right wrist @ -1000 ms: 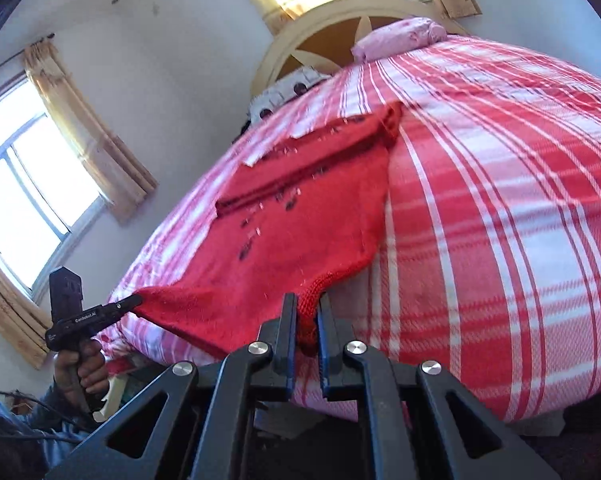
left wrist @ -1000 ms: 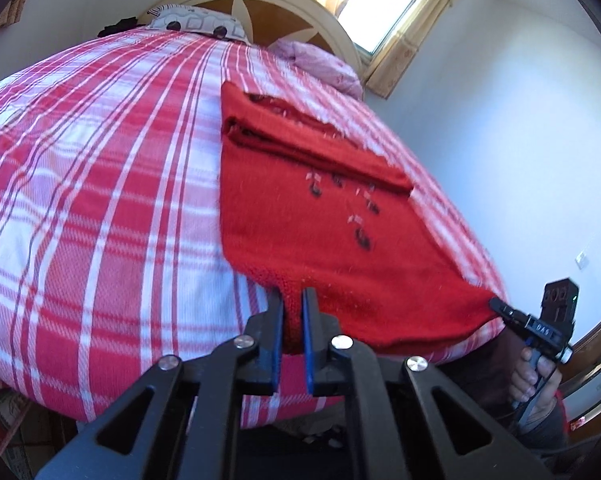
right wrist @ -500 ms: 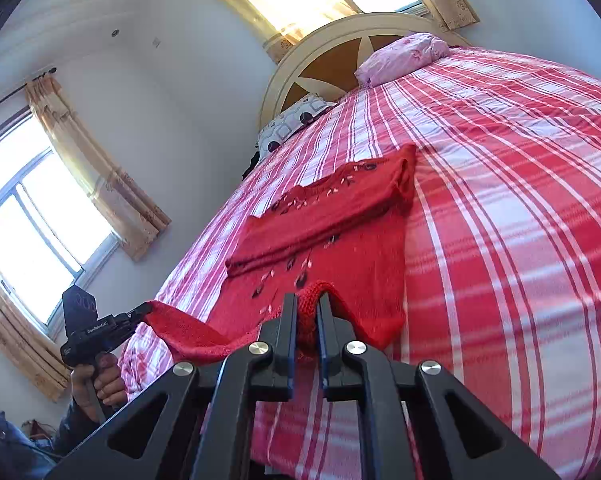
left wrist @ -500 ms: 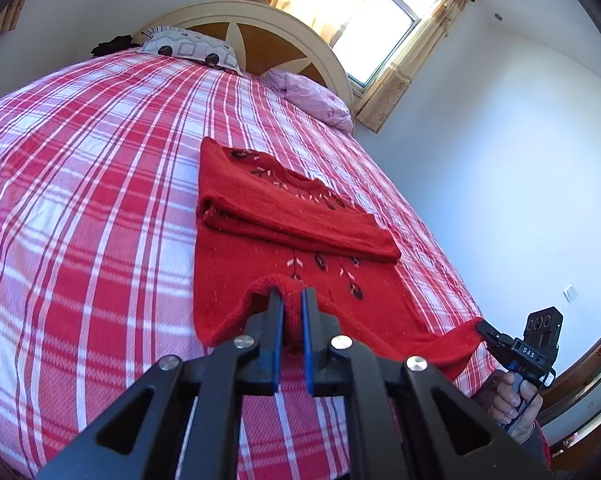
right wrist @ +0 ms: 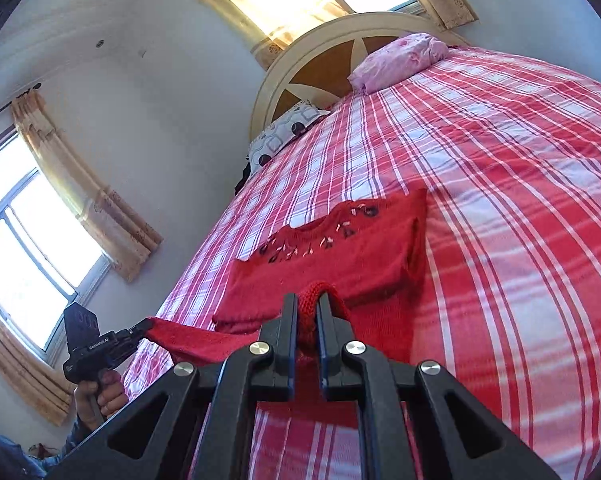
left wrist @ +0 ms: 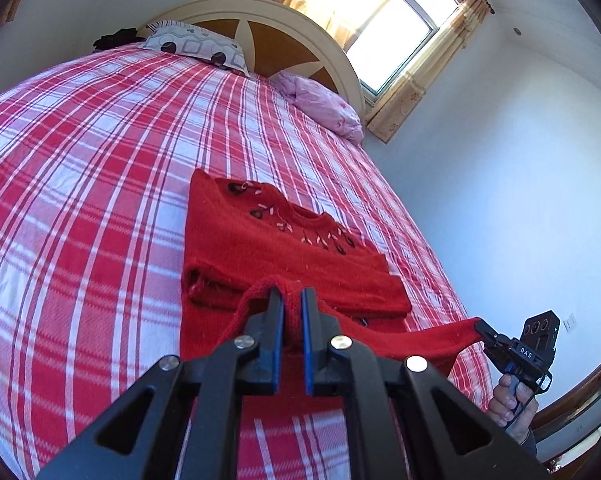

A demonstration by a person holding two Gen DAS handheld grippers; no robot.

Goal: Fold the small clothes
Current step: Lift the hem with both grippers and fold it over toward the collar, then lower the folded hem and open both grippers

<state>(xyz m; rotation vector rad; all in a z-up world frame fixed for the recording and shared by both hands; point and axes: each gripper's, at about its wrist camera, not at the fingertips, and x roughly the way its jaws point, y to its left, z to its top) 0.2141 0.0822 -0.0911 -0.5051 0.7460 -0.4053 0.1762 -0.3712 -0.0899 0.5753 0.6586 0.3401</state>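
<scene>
At the bottom centre of the left wrist view, the left tool [left wrist: 291, 298] is pinched tight on one hem corner of the red sweater [left wrist: 260, 248], and at the bottom centre of the right wrist view the right tool [right wrist: 307, 303] is clamped on the other corner, the hem raised between them. Beyond the tools, the sweater's upper part lies flat mid-frame on the red plaid bed [left wrist: 80, 168]. Farthest, near the top of the frame, a patterned pillow [left wrist: 196, 46] and a pink pillow [left wrist: 320, 104] rest against the headboard [left wrist: 280, 36].
</scene>
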